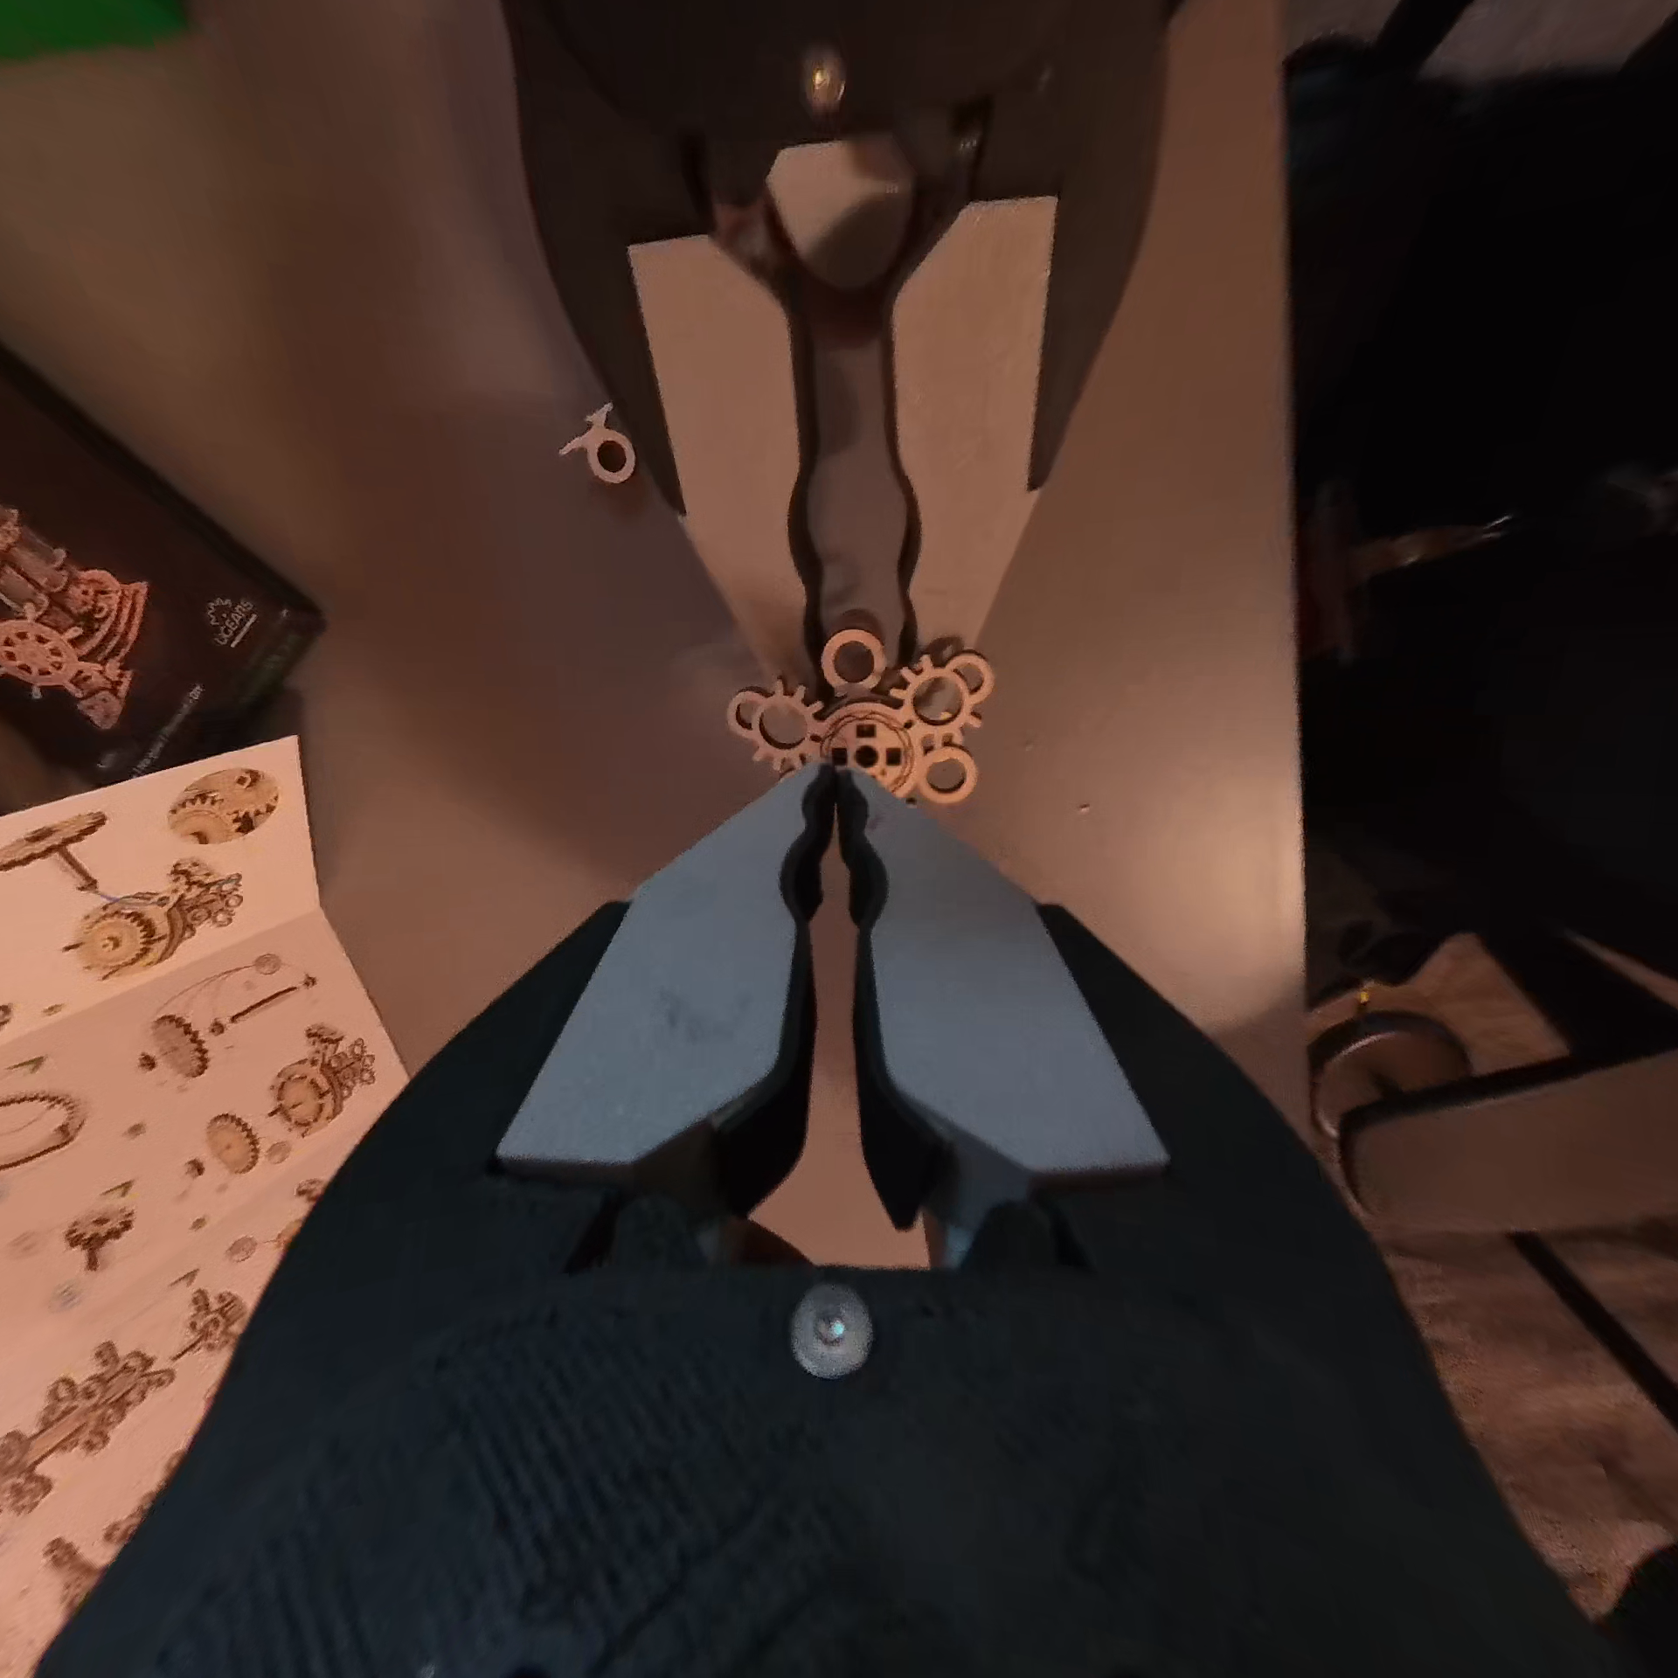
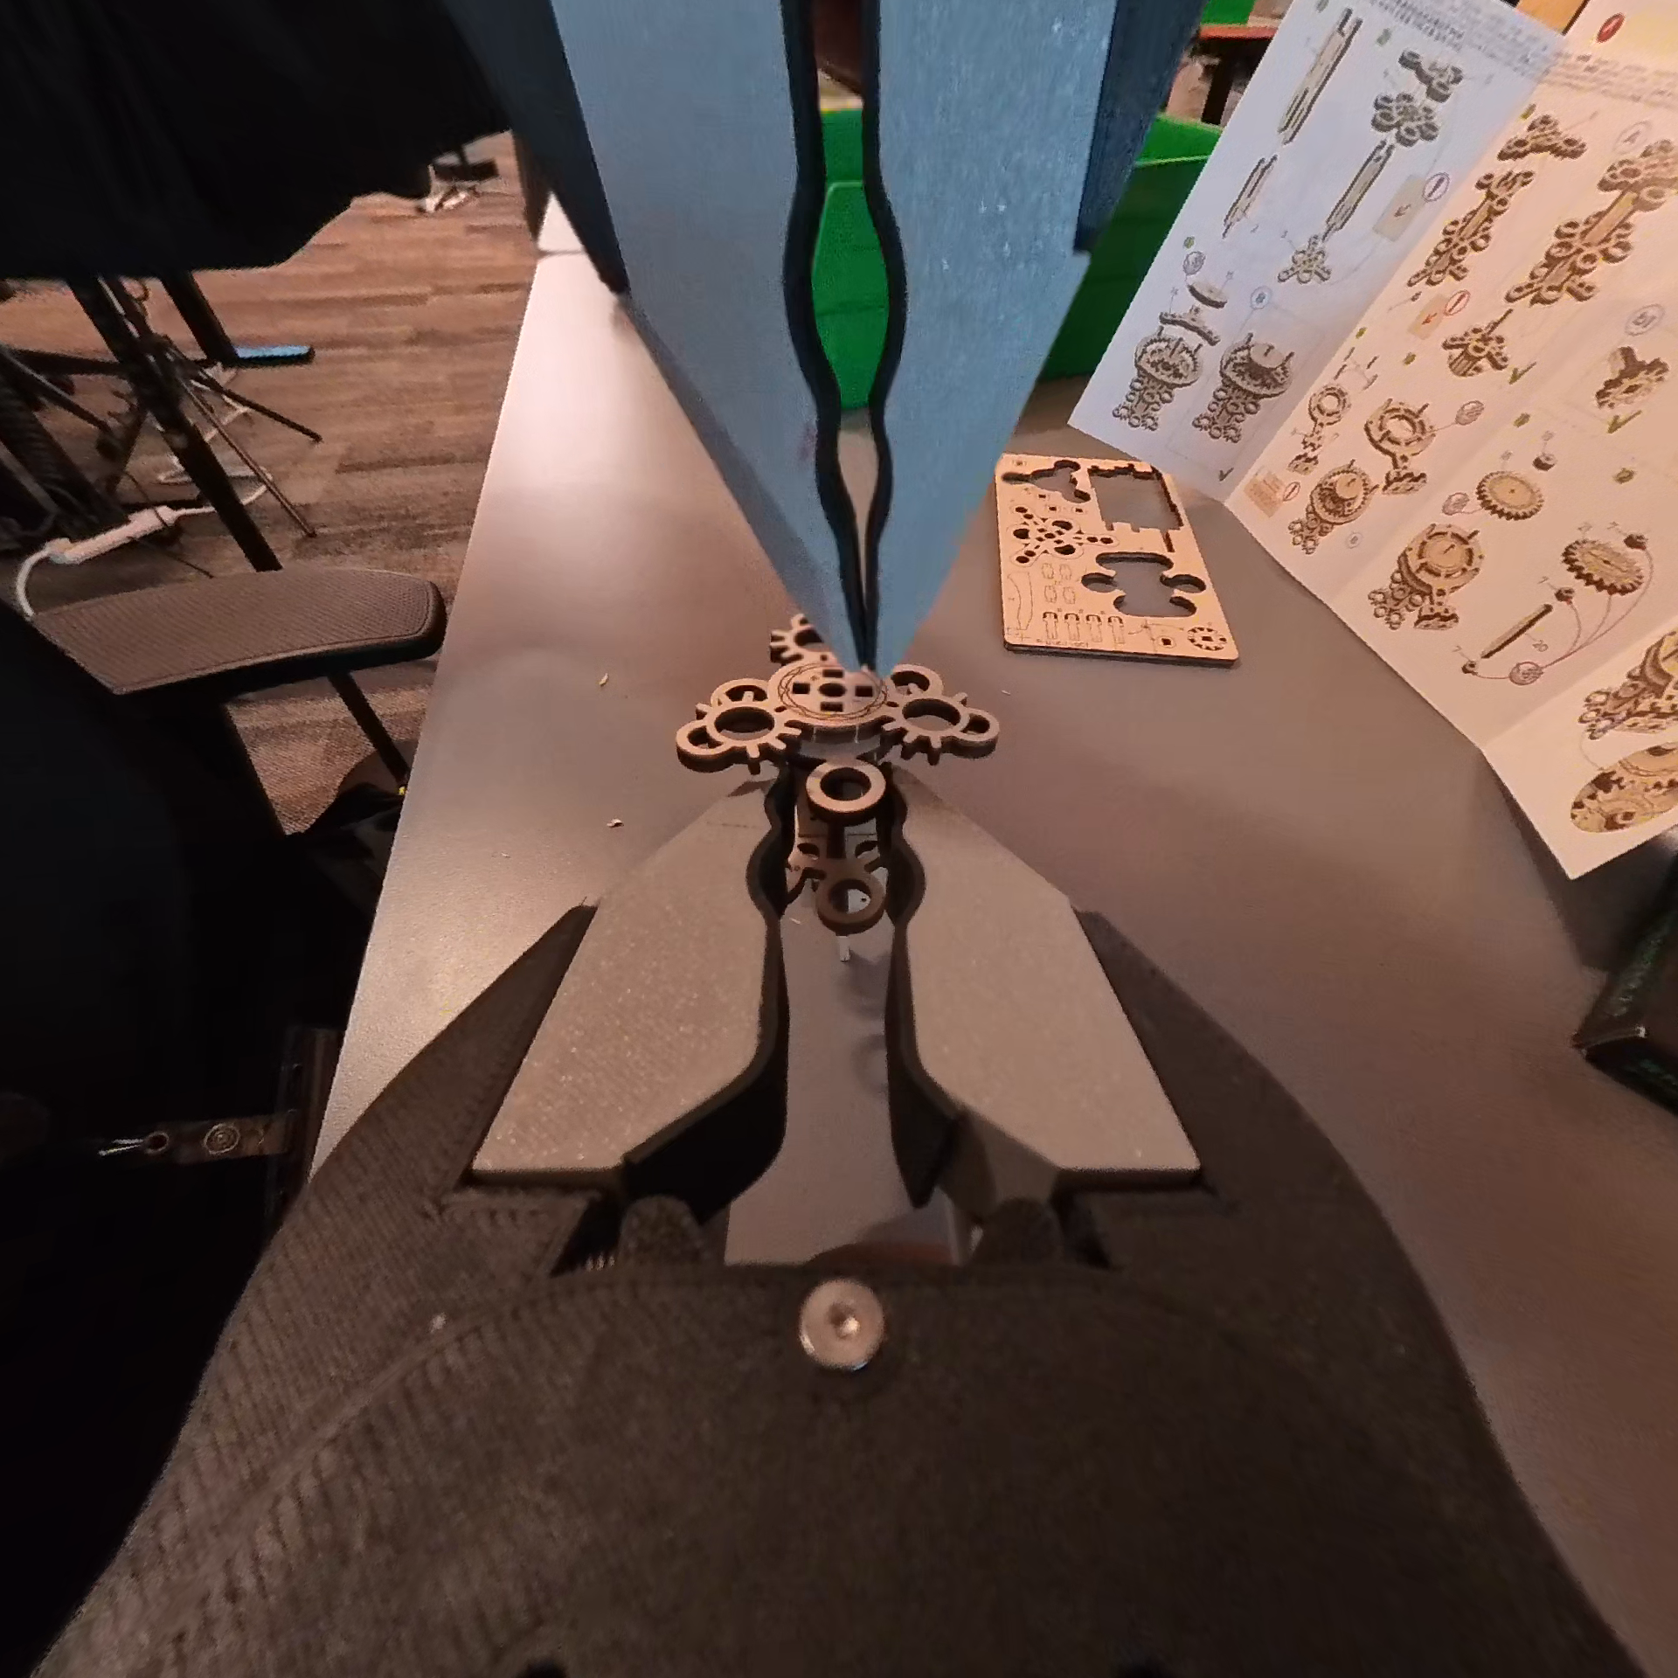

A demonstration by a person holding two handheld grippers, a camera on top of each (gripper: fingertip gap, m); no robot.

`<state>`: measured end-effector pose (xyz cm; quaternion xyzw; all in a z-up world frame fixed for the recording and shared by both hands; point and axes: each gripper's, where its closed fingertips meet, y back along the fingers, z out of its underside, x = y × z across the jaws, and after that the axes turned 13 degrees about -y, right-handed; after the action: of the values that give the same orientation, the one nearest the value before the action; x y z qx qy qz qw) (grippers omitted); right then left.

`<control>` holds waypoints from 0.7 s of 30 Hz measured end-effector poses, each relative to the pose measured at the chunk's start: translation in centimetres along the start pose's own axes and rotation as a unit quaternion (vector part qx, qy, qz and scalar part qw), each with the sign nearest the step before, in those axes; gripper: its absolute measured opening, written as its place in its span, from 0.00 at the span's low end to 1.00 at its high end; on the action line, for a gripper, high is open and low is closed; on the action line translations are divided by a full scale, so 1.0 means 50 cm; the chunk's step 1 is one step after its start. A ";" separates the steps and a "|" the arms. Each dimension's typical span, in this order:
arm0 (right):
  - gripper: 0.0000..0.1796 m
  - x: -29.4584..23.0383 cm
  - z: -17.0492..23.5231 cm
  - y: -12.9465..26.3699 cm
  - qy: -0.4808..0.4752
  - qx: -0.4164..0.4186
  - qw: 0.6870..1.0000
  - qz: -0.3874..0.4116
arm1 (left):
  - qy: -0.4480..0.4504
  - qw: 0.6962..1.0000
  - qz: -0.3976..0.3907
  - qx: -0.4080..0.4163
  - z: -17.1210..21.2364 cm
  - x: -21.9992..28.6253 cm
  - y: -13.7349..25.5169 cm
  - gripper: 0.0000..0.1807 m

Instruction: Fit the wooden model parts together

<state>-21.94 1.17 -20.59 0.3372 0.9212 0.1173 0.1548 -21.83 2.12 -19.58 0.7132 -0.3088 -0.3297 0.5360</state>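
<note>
Nearest us, our right tool [image 2: 840, 849] gripped a ringed leg [image 2: 843, 853] under the gear plate [image 2: 835, 722] — seemingly slotted in. Beyond, the left tool [image 2: 863, 658], tips together, pressed the plate's hub above the tabletop [image 2: 1226, 817]; farther, the sheet [image 2: 1112, 558] still carried parts.

The left gripper [image 1: 834, 783] has a black ribbed plastic body with one silver screw [image 1: 831, 1330] in the middle. Its two fingers [image 1: 690, 990] are flat grey plates with wavy black inner edges. The right gripper [image 2: 840, 835] looks the same, with its own silver screw [image 2: 840, 1321].
</note>
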 end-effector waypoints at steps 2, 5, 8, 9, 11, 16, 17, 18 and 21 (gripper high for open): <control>0.08 -0.001 0.000 0.000 0.002 0.000 1.000 0.000 | 0.008 1.000 -0.008 0.029 -0.016 -0.006 0.021 0.00; 0.08 -0.001 0.000 0.001 0.002 0.000 1.000 0.000 | 0.014 0.998 -0.014 0.054 -0.031 -0.011 0.038 0.00; 0.08 0.000 0.000 0.003 -0.004 0.000 1.000 -0.002 | 0.016 0.999 0.015 0.049 -0.033 0.003 -0.004 0.00; 0.08 0.000 0.000 0.002 -0.002 0.000 1.000 -0.001 | 0.011 0.999 0.009 0.040 -0.030 -0.001 -0.003 0.00; 0.08 -0.001 0.000 0.002 0.000 0.000 1.000 0.000 | 0.000 1.000 -0.005 0.025 -0.021 -0.005 0.011 0.00; 0.08 -0.001 0.001 0.001 -0.001 0.000 1.000 -0.002 | 0.009 0.998 -0.022 0.063 -0.039 -0.019 0.049 0.00; 0.08 -0.001 0.001 0.001 -0.001 0.000 1.000 -0.002 | 0.007 0.999 -0.004 0.047 -0.030 -0.008 0.025 0.00; 0.08 -0.001 0.001 0.002 -0.001 0.000 1.000 -0.002 | 0.004 1.000 0.019 0.012 -0.012 0.012 -0.005 0.00; 0.08 -0.002 0.001 0.002 0.001 0.000 1.000 -0.002 | -0.008 1.000 -0.002 0.009 -0.010 0.005 -0.006 0.00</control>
<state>-21.76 1.19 -20.60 0.3355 0.9219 0.1176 0.1538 -21.26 2.27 -19.83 0.7162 -0.3146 -0.3331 0.5263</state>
